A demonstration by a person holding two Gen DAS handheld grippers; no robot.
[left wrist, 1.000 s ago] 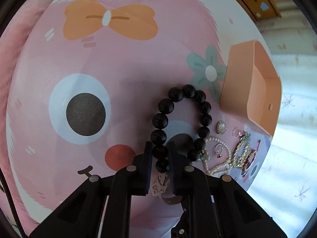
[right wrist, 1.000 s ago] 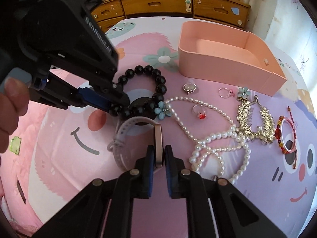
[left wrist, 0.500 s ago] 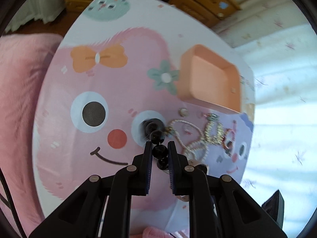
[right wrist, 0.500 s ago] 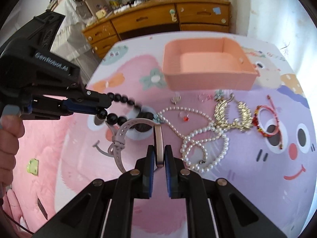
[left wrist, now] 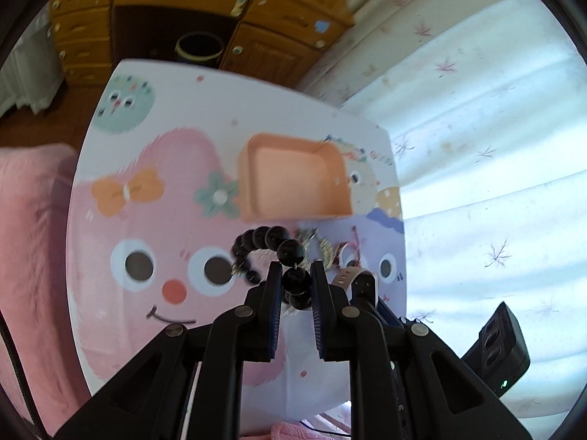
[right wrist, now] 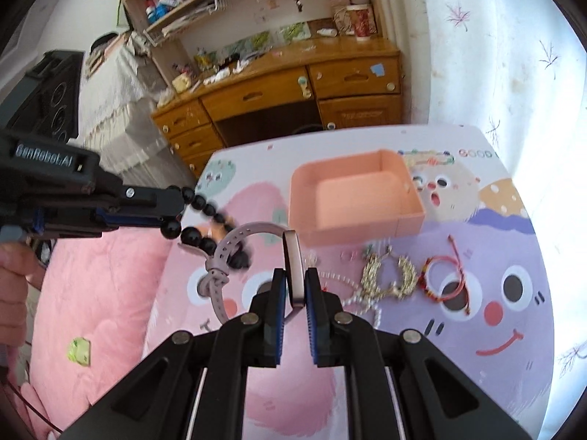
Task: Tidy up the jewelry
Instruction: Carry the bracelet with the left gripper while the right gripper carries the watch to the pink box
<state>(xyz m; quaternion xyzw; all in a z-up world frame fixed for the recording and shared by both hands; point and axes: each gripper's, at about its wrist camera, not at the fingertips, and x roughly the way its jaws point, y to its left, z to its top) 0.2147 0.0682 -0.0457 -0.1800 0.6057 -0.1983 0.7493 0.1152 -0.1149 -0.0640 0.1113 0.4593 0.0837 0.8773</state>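
Between the left gripper's (left wrist: 296, 281) pads, a black round-bead bracelet (left wrist: 273, 249) is clamped, hanging at six o'clock from the empty peach plastic tray (left wrist: 293, 183) — limp, so it will swing. From the right wrist, the right gripper (right wrist: 292, 289) pinches a lilac-strapped watch (right wrist: 293, 267) by its rigid case — the soft strap dangles.

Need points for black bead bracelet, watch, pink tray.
black bead bracelet (left wrist: 296, 279), left wrist view, bead between the fingers.
watch (right wrist: 294, 269), right wrist view, case edge.
pink tray (right wrist: 411, 217), right wrist view, near wall.
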